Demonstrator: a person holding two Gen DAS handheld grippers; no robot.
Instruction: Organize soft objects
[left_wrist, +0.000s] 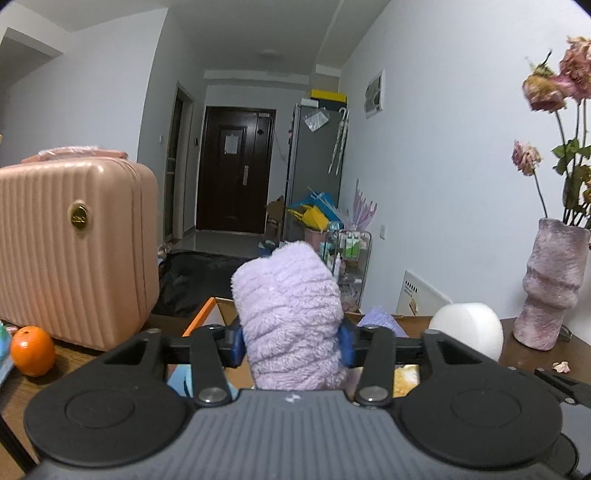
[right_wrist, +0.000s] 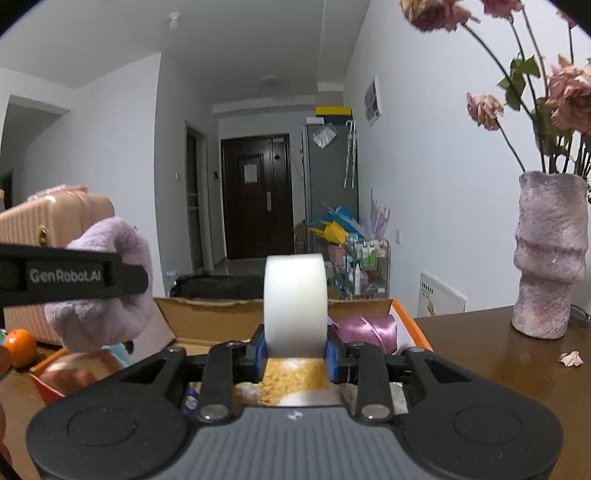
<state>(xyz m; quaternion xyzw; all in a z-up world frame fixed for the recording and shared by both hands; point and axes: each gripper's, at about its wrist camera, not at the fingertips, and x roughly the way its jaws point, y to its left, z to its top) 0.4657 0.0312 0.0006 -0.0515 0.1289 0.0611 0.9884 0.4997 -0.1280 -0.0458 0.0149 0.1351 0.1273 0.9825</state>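
Observation:
My left gripper (left_wrist: 291, 341) is shut on a fluffy lilac rolled towel (left_wrist: 288, 314) and holds it upright above an open cardboard box (left_wrist: 221, 314). The towel (right_wrist: 107, 284) and the left gripper's finger (right_wrist: 74, 275) also show at the left of the right wrist view. My right gripper (right_wrist: 295, 354) is shut on a white foam cylinder (right_wrist: 295, 302), held above the same box (right_wrist: 207, 321). That cylinder shows in the left wrist view (left_wrist: 469, 328) to the right of the towel. Inside the box lie a shiny pink cloth (right_wrist: 369, 328) and a yellow furry item (right_wrist: 291, 380).
A pink ribbed suitcase (left_wrist: 70, 251) stands on the brown table (right_wrist: 498, 369) at the left, an orange (left_wrist: 32, 350) in front of it. A fuzzy purple vase (right_wrist: 550, 254) with dried roses stands at the right. Beyond the table, a hallway with a dark door.

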